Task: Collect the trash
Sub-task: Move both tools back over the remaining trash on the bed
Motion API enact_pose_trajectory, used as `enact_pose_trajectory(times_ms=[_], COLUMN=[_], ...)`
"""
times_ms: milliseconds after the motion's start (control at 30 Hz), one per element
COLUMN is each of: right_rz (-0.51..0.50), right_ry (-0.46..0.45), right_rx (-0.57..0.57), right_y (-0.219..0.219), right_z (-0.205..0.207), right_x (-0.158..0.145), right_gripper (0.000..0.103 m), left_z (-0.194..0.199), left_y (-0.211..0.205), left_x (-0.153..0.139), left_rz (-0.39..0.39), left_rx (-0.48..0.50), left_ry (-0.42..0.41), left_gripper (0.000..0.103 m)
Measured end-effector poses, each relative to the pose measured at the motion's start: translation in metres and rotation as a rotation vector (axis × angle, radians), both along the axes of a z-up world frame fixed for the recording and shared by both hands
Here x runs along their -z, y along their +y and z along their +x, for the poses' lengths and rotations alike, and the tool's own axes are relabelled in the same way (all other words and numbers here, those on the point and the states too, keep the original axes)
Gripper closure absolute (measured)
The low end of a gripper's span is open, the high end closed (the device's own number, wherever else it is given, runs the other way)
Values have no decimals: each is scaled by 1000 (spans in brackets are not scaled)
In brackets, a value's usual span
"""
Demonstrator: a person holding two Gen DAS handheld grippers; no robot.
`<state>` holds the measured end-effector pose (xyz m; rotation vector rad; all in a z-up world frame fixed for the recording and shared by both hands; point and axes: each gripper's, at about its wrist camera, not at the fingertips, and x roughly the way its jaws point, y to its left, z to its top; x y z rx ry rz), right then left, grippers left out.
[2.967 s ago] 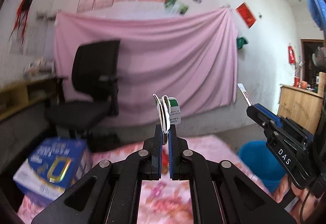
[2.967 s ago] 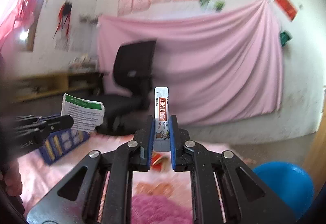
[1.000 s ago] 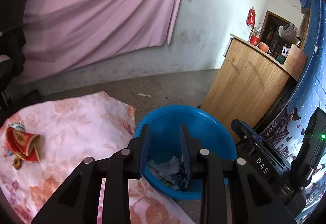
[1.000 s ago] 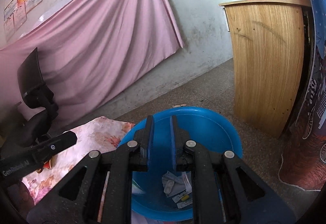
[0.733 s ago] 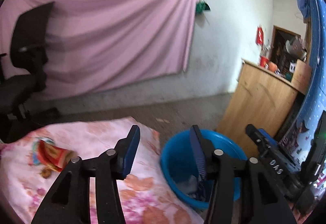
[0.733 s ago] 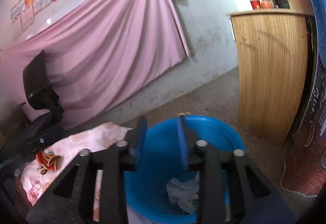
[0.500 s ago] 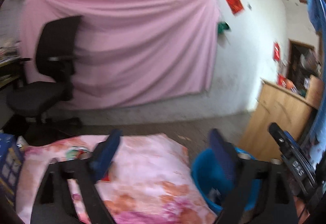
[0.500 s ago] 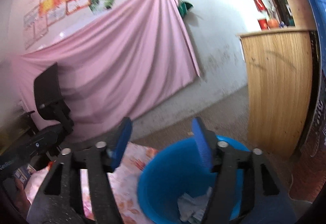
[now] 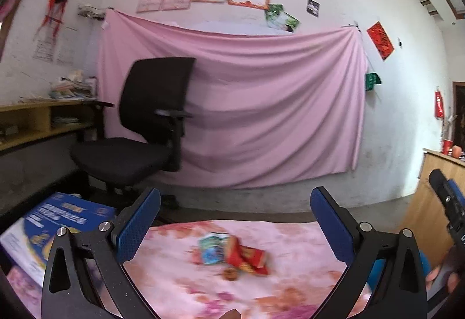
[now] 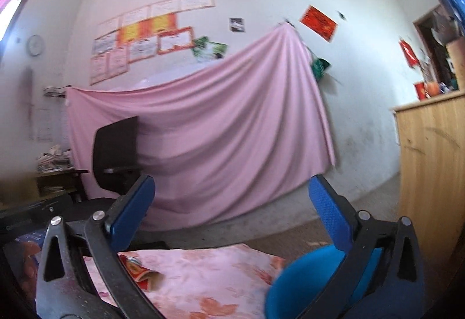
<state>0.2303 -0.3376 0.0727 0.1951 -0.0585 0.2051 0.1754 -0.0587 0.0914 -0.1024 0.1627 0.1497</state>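
Note:
My left gripper (image 9: 236, 194) is opening wide, with nothing between its blue pads (image 9: 139, 224). It points over a pink floral cloth (image 9: 293, 243). On the cloth lie a crumpled red packet (image 9: 247, 256), a blue-green wrapper (image 9: 213, 246) and a small brown scrap (image 9: 231, 275). My right gripper (image 10: 232, 180) is also opening, and nothing is between its pads either. Just below its right finger sits the blue basin (image 10: 308, 281). The red packet (image 10: 139, 271) lies on the cloth (image 10: 209, 266) behind its left finger. The right gripper's tip (image 9: 447, 202) shows at the left wrist view's right edge.
A black office chair (image 9: 145, 121) stands behind the cloth, before a pink sheet (image 9: 261, 104) hung on the wall. A blue carton (image 9: 58, 220) lies at the cloth's left. A wooden cabinet (image 10: 430, 173) stands right of the basin. Shelves (image 9: 35, 121) line the left wall.
Both grippers swung away from above the blue basin, up and left, toward the cloth and wall. Both pairs of jaws went from nearly shut to wide apart.

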Motion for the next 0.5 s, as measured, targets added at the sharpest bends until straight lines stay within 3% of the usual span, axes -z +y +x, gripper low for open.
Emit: enact_pose_trajectory(times_ms=[300,500], right_rz=[-91,-189], right_ry=[-54,-21], right_rx=[-99,-162], right_y=[53,91], right_z=[-5,0], right_x=[-1,10], right_gripper=[0,0], left_z=[-24,-23], left_y=[38,51], left_x=[21,40], left_rz=[32,52], left_rx=[-93,-97], left_ry=[-12,23], left_gripper=[2,2])
